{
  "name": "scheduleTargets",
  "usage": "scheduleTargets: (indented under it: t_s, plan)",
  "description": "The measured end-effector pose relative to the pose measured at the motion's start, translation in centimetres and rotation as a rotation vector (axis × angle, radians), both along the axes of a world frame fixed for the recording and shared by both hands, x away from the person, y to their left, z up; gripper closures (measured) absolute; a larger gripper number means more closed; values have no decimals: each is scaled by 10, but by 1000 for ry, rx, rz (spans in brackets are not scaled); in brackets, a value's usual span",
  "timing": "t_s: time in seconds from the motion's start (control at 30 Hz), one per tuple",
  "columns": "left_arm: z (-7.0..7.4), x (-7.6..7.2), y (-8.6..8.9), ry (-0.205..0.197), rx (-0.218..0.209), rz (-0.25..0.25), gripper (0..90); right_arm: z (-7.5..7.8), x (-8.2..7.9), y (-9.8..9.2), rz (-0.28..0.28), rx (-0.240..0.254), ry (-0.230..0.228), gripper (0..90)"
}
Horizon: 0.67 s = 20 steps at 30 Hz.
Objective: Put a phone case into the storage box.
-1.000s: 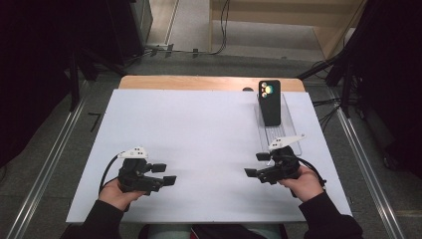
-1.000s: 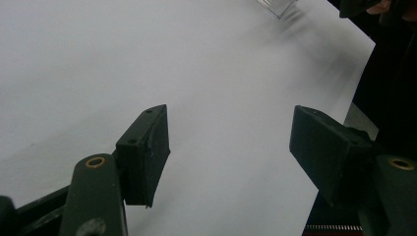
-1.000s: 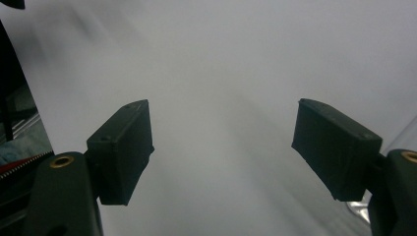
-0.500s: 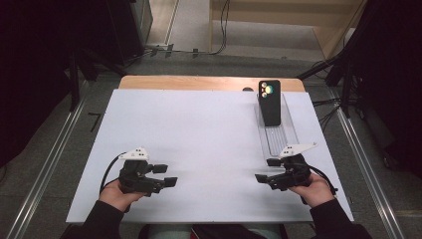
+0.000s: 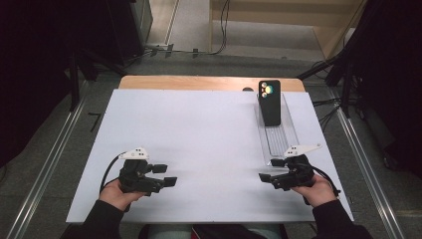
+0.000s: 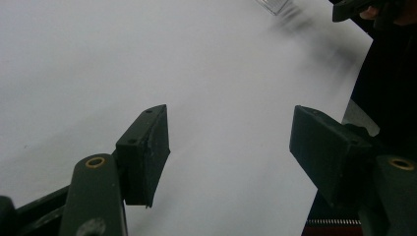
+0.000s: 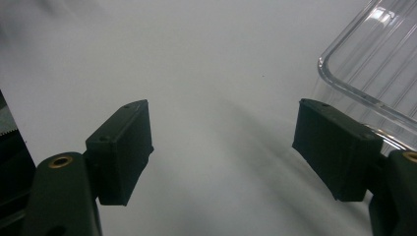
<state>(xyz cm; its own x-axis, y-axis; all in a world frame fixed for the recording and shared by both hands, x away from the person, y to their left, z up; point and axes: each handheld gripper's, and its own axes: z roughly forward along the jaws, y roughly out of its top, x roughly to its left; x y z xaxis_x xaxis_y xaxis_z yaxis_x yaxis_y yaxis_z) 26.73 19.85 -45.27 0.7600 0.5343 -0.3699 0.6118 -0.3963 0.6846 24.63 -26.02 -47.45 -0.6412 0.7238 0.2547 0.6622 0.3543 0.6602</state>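
Note:
My left gripper (image 5: 165, 175) rests low over the near left of the white board (image 5: 199, 134), held in a hand, jaws pointing right. They stand open with nothing between them, as the left gripper view (image 6: 228, 142) confirms. My right gripper (image 5: 269, 170) sits at the near right, jaws pointing left, just beside the near end of a clear ribbed tray (image 5: 279, 142). Its jaws are open and empty in the right gripper view (image 7: 223, 142), with the tray's rounded corner (image 7: 364, 69) just past the right jaw. A black phone (image 5: 269, 102) rests at the tray's far end, camera lenses up.
The white board covers a wooden table (image 5: 199, 82), whose far edge shows. Dark floor, cables and metal rails surround the table. The other hand's gripper (image 6: 354, 7) and a tray corner (image 6: 273, 5) appear at the top of the left gripper view.
My right gripper has shifted to the right and toward the near edge of the board, a little lower. The left gripper has stayed put. Both pairs of jaws keep the same opening.

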Motion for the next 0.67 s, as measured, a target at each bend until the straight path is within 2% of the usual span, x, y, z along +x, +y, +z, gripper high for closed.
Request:
scheduleTargets:
  t_s: [0.67]
  plan:
    - [-1,0,-1,9,7,-8,318,-1,1,-1,4,-13,7,194]
